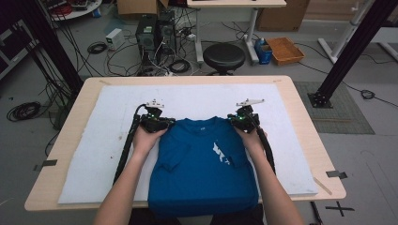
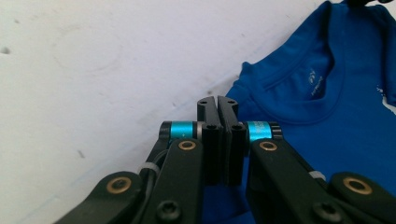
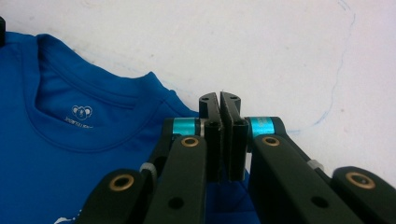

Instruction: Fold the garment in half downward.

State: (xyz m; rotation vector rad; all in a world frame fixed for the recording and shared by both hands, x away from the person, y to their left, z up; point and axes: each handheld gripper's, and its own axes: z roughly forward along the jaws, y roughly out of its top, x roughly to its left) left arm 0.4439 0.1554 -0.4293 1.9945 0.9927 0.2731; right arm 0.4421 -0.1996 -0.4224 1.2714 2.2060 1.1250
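A blue T-shirt (image 1: 202,164) is lying flat on the white mat (image 1: 94,154) that is covering most of the desk (image 1: 75,117), a pale wooden slab with rounded corners. The garment is soft knit cotton with a ribbed round collar pointing toward the far edge of the desk; its sleeves are folded inward over the body, and its hem is hanging slightly over the near edge. A white printed mark is showing on the chest, and a small white logo is sitting inside the neck.

The left gripper (image 1: 165,123) is resting at the shirt's left shoulder corner, and the right gripper (image 1: 233,118) is resting at the right shoulder corner. Each one is built of matte black linkages with brass-coloured pivots and cyan anodised sleeves. In the left gripper view, the left gripper (image 2: 218,105) is clenched, jaws meeting tip to tip, with blue cloth passing beneath them; whether fabric is pinched between them cannot be told. In the right gripper view, the right gripper (image 3: 219,100) is likewise clenched over the shoulder edge, and any hold on the cloth cannot be confirmed.

Beyond the far edge of the desk, a black round stool (image 1: 224,56) is standing on a grey floor among loose cables (image 1: 117,51), beside an orange tray (image 1: 285,50).
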